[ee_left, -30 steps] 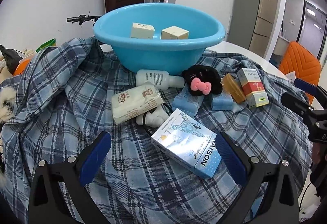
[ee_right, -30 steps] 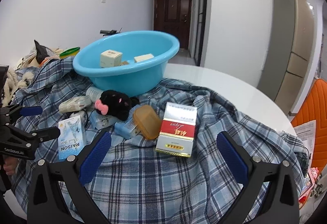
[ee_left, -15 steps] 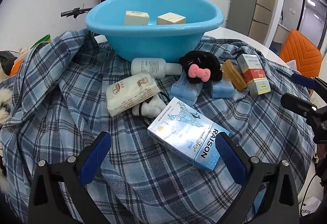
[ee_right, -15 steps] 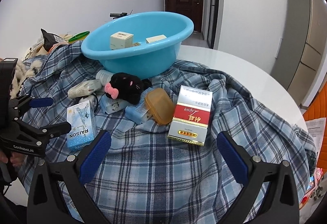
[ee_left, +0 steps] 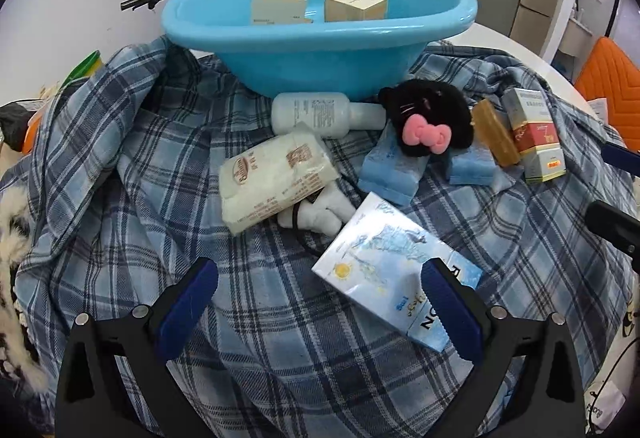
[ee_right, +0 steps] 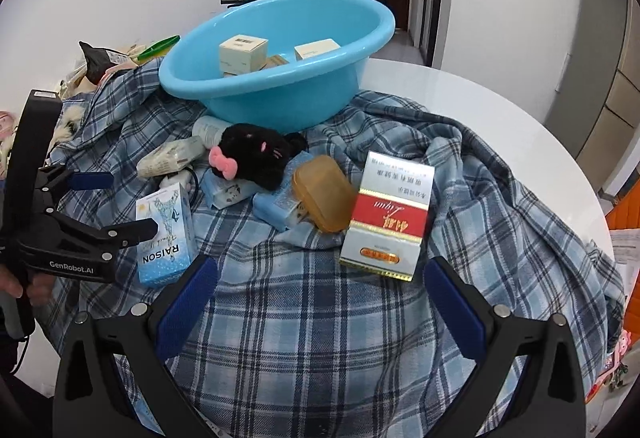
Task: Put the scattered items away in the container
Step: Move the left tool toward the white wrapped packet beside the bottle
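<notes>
A blue basin (ee_left: pixel 320 50) holding cream boxes (ee_left: pixel 280 4) stands at the back of a plaid cloth; it also shows in the right wrist view (ee_right: pixel 276 78). Scattered before it are a white bottle (ee_left: pixel 316 112), a white packet (ee_left: pixel 276 180), a black plush with a pink bow (ee_left: pixel 428 120), blue packs (ee_left: pixel 390 168), an amber soap case (ee_right: pixel 324 204), a red-and-white box (ee_right: pixel 388 216) and a light-blue RAISON box (ee_left: pixel 396 272). My left gripper (ee_left: pixel 320 298) is open, its right finger over the RAISON box. My right gripper (ee_right: pixel 320 298) is open and empty, just short of the red-and-white box.
The cloth (ee_right: pixel 320 338) covers a round white table (ee_right: pixel 500 110). An orange chair (ee_left: pixel 612 74) stands at the right. Clutter and fur (ee_left: pixel 12 206) lie at the left edge. The left gripper's body (ee_right: pixel 60 230) shows in the right wrist view.
Both grippers have moved forward and down toward the items. The left one now has its right finger over the RAISON box; the right one is closer to the red-and-white box.
</notes>
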Tool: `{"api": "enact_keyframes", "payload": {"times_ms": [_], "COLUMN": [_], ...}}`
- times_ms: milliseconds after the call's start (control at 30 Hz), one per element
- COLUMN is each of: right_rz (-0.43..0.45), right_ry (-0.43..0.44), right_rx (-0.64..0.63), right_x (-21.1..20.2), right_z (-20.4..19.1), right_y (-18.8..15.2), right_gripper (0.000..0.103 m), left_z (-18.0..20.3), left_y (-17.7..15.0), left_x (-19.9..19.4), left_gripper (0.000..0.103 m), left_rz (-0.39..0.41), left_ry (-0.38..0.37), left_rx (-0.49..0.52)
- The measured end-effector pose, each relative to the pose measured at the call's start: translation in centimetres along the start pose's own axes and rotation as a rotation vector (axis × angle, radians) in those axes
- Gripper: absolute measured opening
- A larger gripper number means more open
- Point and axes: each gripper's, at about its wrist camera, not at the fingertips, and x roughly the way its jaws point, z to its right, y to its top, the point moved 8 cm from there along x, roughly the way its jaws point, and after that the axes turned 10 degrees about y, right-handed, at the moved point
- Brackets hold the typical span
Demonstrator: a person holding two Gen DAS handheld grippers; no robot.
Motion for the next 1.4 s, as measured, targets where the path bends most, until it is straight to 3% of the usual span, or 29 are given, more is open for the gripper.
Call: {"api": "enact_keyframes", "payload": {"times_ms": [300, 700, 967, 1267, 1333, 1400], "right_rz": [-0.005, -0.004, 0.015, -0.002, -0.005, -0.004], "right_ry": [-0.01, -0.017, -0.022, -0.009, -0.011, -0.012], "right_rx": [-0.003, 0.011, 0.036, 0.059, 0.059, 0.062], "right_x": [0.1, 0.5, 1.7, 2.9, 2.9, 2.8], "right_z": [0.4, 1.0, 1.9, 2.1, 2.2, 2.5], "right_y": [0.5, 0.5, 2.9, 3.3, 3.2, 3.1], "right_gripper": [0.103, 0.103, 0.103, 0.103, 0.103, 0.103], "left_z": [-0.9, -2.8, -3.1, -3.1, -2.9, -2.9], "left_y": [1.8, 5.2, 6.0, 6.5, 6.5, 6.5], "left_x": [0.7, 5.1, 7.3, 7.7, 7.4, 7.1], "left_gripper": [0.103, 0.103, 0.103, 0.102, 0.084, 0.08], "left_rz": [-0.023, -0.089, -0.132, -0.119, -0.105, -0.102], "left_ry": [-0.052, -0.038, -0.047, -0.04, -0.04, -0.051], "left_rx": [-0.022, -0.041, -0.081, -0.052, -0.037, -0.038]}}
